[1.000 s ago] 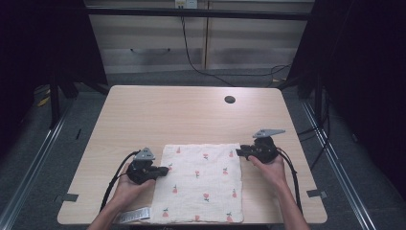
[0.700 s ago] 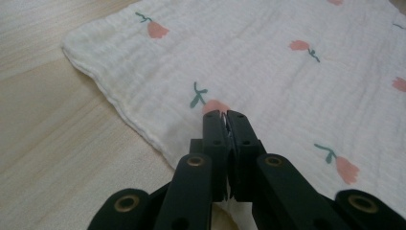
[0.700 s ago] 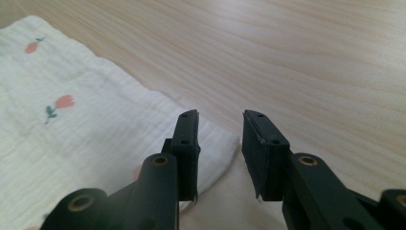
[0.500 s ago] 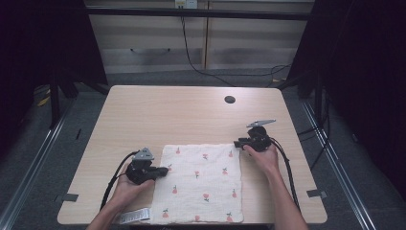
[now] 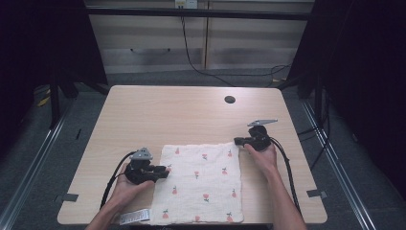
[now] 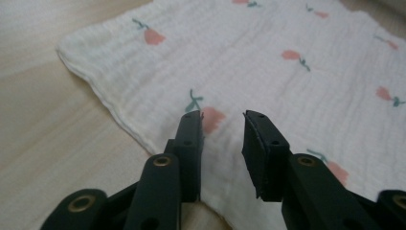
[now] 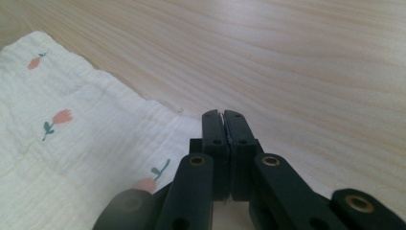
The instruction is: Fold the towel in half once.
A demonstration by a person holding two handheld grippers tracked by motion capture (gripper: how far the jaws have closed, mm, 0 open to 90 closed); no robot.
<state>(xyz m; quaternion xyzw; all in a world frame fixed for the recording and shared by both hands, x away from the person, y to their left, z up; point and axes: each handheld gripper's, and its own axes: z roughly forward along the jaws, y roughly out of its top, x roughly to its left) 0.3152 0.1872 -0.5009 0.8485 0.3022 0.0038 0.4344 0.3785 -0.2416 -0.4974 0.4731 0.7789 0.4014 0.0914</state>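
Observation:
A white cloth [image 5: 201, 182] printed with small pink flowers lies flat on the wooden table [image 5: 167, 115] near its front edge. My left gripper [image 5: 165, 171] rests at the cloth's left edge. Its jaws have just been opening and now stand apart [image 6: 222, 117] over the cloth [image 6: 287, 72], pressing on nothing. My right gripper [image 5: 237, 141] sits at the cloth's far right corner. Its jaws have just been closing and now meet [image 7: 222, 115] over that corner of the cloth [image 7: 72, 143], which runs in under them.
A dark round hole [image 5: 230, 99] sits in the table's far right part. A white label [image 5: 136, 218] lies at the front edge by the left forearm. Bare wood stretches beyond the cloth, and cables trail from both grippers.
The right gripper moved left and down to the cloth's far right corner and its jaws came together. The left gripper stayed put while its jaws parted.

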